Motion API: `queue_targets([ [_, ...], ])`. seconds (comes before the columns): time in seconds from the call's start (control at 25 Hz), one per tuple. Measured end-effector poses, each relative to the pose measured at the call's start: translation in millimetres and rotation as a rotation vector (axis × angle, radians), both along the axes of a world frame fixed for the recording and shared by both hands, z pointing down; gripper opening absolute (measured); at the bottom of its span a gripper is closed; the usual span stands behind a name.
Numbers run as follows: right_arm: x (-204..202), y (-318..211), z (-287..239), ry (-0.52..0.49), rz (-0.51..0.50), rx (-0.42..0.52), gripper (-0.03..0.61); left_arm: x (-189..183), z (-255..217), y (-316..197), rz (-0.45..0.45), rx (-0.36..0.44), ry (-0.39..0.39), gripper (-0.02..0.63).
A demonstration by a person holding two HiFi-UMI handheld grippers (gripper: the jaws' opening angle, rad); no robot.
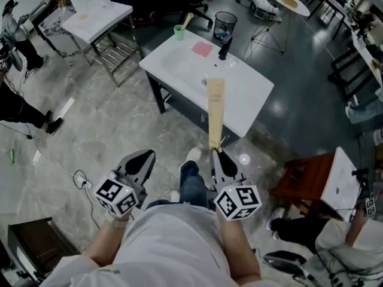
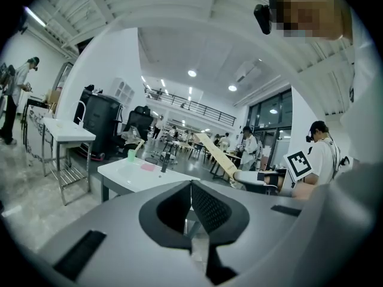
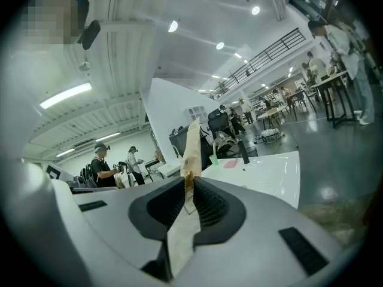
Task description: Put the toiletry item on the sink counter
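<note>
The toiletry item [image 1: 215, 112] is a long flat tan paper packet. My right gripper [image 1: 216, 152] is shut on its near end, so the packet sticks out forward over the front edge of the white sink counter [image 1: 179, 67]. In the right gripper view the packet [image 3: 191, 151] stands pinched between the ribbed pads of the right gripper [image 3: 189, 187], with the counter [image 3: 269, 172] ahead. My left gripper [image 1: 145, 156] hangs lower left over the floor, shut and empty. The left gripper view shows the left gripper [image 2: 191, 190] closed, the counter [image 2: 131, 175] and the packet [image 2: 215, 154] beyond it.
On the counter stand a green cup [image 1: 178, 32], a pink pad [image 1: 202, 48] and a black faucet [image 1: 224, 48]. A wire bin [image 1: 225, 24] sits behind it. A white table with a rack [image 1: 96, 17] is upper left, a wooden stool [image 1: 305, 173] at right. People stand around.
</note>
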State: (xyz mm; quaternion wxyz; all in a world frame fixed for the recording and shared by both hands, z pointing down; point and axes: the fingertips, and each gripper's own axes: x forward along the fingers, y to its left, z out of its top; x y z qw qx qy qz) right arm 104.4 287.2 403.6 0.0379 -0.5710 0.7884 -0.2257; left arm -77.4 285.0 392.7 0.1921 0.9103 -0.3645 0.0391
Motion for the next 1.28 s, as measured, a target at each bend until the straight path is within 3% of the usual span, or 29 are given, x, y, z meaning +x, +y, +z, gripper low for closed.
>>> queue_targets([
  [0.52, -4.4, -98.0, 27.1, -0.037, -0.040, -0.007, 0.049, 3.2, 17.7, -81.5, -0.012, -0.012, -0.032, 0.017],
  [1.28, 30.5, -289.6, 25.1, -0.025, -0.090, -0.033, 0.049, 43.0, 1.6, -288.9, -0.039, 0.019, -0.023, 0.017],
])
